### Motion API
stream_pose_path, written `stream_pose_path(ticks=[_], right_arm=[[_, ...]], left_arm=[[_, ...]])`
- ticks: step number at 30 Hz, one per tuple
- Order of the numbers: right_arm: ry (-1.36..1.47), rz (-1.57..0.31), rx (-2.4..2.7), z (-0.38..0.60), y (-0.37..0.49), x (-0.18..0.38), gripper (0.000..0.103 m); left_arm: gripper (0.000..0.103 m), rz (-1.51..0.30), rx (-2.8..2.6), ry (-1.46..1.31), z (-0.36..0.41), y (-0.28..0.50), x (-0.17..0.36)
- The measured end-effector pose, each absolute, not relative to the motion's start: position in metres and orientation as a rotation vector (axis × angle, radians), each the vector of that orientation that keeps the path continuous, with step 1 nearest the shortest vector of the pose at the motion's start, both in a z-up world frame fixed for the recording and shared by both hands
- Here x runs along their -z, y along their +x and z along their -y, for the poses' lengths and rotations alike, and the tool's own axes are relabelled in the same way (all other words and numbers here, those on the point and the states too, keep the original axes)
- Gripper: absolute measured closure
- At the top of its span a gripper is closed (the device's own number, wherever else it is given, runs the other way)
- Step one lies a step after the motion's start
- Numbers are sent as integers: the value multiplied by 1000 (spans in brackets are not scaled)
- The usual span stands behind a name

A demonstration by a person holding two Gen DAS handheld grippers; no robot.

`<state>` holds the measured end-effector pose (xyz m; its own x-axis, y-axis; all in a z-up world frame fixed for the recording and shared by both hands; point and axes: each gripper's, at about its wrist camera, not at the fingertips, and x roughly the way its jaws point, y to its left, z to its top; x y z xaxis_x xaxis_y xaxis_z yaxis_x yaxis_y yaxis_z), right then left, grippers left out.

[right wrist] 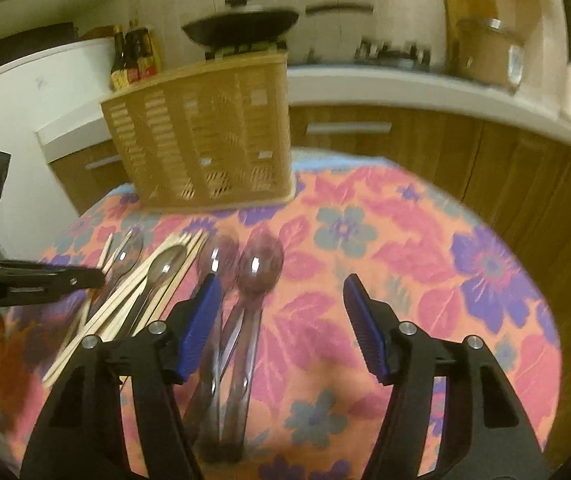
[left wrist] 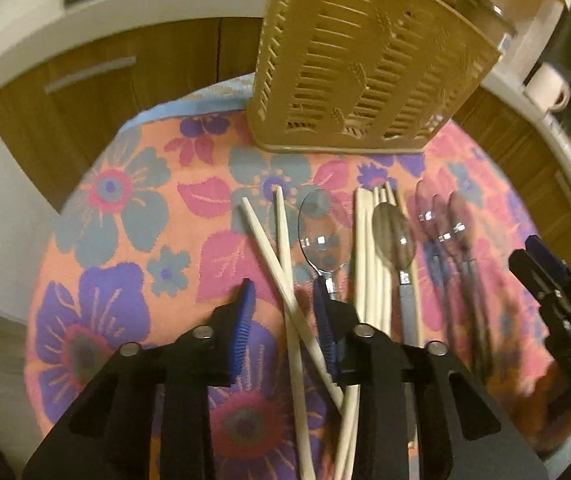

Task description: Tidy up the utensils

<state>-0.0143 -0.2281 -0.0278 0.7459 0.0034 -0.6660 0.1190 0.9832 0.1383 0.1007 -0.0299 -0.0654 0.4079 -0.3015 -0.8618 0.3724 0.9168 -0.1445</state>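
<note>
Left wrist view: left fingers spread around 2 crossed chopsticks, unpinched

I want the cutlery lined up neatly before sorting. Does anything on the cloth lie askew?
Yes: two pale chopsticks cross each other in an X left of the clear spoon, while the other chopsticks and purple spoons lie roughly parallel. The slotted utensil basket stands upright behind them; nothing looks spilled or broken.

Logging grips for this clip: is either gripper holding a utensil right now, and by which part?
Nothing is held. The left gripper straddles the crossed chopsticks without pressing them; the right gripper is open over the cloth.
</note>
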Motion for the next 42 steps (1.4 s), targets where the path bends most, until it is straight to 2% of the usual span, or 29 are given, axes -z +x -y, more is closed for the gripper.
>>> stream_pose_path(ticks=[1,5,11,18,20,22,42], right_arm=[[195,-758,50,230,-13,29,48],[272,-867,-13,237,-8,35,68],[343,-957,-100,234,2,40,76],[264,-1056,-43,221,18,52,81],[256,-1065,-35,221,18,51,95],[259,-1059,-26,222,16,46,101],[336,-1057,13,256,0,44,101]], left_arm=[[91,-1071,416,87,31,101,65],[99,-1076,428,54,28,104,66],[99,-1073,480,-24,18,103,64],[99,-1042,508,-77,-3,99,57],[99,-1038,518,-91,-8,99,55],[99,-1037,532,-113,-11,99,54],[98,-1141,713,-322,-42,108,78]])
